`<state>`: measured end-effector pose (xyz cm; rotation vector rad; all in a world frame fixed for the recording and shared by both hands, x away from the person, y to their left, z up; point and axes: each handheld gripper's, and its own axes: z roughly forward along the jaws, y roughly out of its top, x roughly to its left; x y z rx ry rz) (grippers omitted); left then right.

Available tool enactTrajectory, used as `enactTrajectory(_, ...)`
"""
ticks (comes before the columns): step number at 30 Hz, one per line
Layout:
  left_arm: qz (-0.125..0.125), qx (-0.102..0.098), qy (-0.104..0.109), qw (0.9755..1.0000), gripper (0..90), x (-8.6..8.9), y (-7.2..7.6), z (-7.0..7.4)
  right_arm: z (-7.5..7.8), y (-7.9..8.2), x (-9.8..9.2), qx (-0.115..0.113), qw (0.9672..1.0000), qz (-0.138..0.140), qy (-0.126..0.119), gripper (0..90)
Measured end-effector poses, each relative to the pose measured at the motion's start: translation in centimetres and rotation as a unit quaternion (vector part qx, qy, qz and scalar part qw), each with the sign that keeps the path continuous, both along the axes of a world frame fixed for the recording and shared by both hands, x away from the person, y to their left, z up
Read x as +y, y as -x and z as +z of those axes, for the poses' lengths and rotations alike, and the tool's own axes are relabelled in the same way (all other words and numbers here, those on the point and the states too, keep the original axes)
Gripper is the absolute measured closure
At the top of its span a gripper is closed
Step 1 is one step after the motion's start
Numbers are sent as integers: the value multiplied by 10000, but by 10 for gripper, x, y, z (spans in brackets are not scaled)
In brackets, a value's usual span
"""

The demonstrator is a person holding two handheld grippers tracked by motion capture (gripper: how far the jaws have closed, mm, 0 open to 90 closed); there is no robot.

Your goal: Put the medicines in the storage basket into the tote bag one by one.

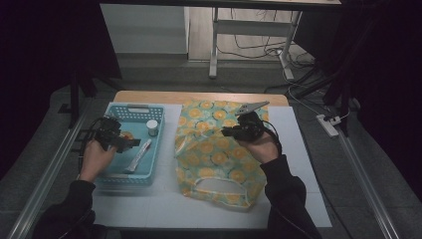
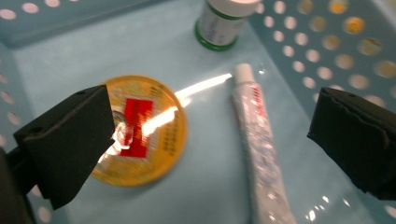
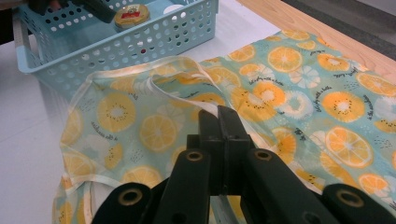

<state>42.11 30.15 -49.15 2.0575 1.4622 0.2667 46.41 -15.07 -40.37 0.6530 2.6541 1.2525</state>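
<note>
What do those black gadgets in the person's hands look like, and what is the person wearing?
Both arms are in dark long sleeves. The left gripper has two chunky black jaws faced with matt foam-like pads. The right gripper is black too, with jointed link arms showing round pivot holes, a grey three-cornered plate on top, and a dark cable trailing past the wrist.

High overhead, gripper closeups, shared basket (image 1: pixel 130 144)

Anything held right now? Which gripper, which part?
Right gripper: jaws shut on the fruit-print bag, apparently pinching its fabric near the opening edge. Left gripper: jaws open, holding nothing, above the round yellow tin in the blue basket.
</note>
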Motion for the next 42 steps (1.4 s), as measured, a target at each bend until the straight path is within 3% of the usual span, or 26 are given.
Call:
enactTrajectory(11,250,297,-68,9992,9,9,-25,-11,0,-1,-2,-2,10000,-11,-11,900)
enactTrajectory(13,248,308,-241,9989,11,8,-29,-12,0,-1,-2,10,10000,-5,-3,900)
enactTrajectory(20,172,286,-538,9980,6,6,-40,-15,0,0,-2,1,10000,-4,-6,900)
enactTrajectory(25,41,381,-527,9979,4,2,-45,-20,0,-1,-3,-1,10000,-14,-11,900)
enactTrajectory(32,73,732,-610,9954,15,1,-48,-25,0,0,-4,-2,10000,-9,-14,900)
enactTrajectory(35,67,957,-684,9930,28,0,-48,-26,0,0,-4,-2,10000,-14,-14,900)
enactTrajectory(42,53,1269,-661,9897,33,-1,-44,-26,0,0,-3,0,10000,-4,-6,900)
